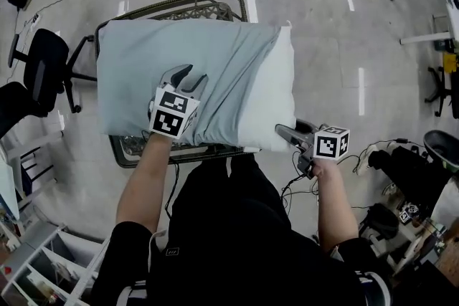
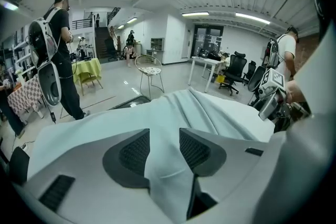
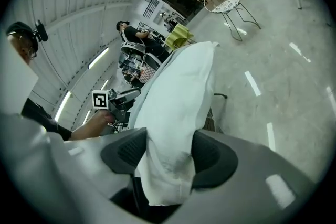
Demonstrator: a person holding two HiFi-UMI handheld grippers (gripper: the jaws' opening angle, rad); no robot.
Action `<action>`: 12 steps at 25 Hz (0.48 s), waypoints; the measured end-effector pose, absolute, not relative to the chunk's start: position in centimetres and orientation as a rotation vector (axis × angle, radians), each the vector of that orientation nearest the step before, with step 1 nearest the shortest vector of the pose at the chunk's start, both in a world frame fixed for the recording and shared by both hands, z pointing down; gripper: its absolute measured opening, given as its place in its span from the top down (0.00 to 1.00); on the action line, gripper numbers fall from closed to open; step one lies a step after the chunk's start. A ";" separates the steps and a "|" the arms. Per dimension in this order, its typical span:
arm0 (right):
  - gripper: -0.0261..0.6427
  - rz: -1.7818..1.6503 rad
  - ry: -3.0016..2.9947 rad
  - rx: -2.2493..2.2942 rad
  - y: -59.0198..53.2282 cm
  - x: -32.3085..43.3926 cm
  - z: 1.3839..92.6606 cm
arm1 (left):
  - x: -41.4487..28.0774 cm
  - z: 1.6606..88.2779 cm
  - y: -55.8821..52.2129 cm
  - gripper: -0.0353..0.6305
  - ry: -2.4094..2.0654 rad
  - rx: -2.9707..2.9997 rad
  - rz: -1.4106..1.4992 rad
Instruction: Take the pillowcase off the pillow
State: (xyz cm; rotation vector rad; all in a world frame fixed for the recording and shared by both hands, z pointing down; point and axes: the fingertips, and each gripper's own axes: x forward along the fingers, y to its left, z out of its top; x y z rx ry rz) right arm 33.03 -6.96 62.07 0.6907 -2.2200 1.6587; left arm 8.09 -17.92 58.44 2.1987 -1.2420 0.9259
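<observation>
A pillow lies across a dark wire rack (image 1: 188, 8). Its pale blue-grey pillowcase (image 1: 158, 57) covers the left and middle, and the bare white pillow (image 1: 278, 86) sticks out at the right end. My left gripper (image 1: 188, 77) rests on top of the pillowcase near the front edge. In the left gripper view a fold of pillowcase (image 2: 173, 113) lies in the gap of the left gripper (image 2: 164, 148), whose jaws stand apart. My right gripper (image 1: 282, 130) is at the pillow's near right corner. That white corner (image 3: 178, 92) sits inside the parted right gripper (image 3: 167, 153).
A black office chair (image 1: 41, 61) stands left of the rack, with shelving at the bottom left. Cables and gear (image 1: 387, 154) lie on the floor at right. A person with a backpack (image 2: 52, 55) and a wire chair (image 2: 149, 72) are farther off.
</observation>
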 end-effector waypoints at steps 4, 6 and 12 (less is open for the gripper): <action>0.47 1.726 -2.154 0.673 -6.7 35.0 63.3 | 9.3 58.9 -20.3 0.68 -1.219 2.206 0.962; 0.47 1.782 -2.134 0.760 -7.8 37.1 63.7 | 9.8 59.1 -21.8 0.67 -1.202 2.210 0.987; 0.42 1.696 -2.205 0.855 -16.1 37.5 64.5 | 11.4 60.5 -26.0 0.59 -1.131 2.211 1.064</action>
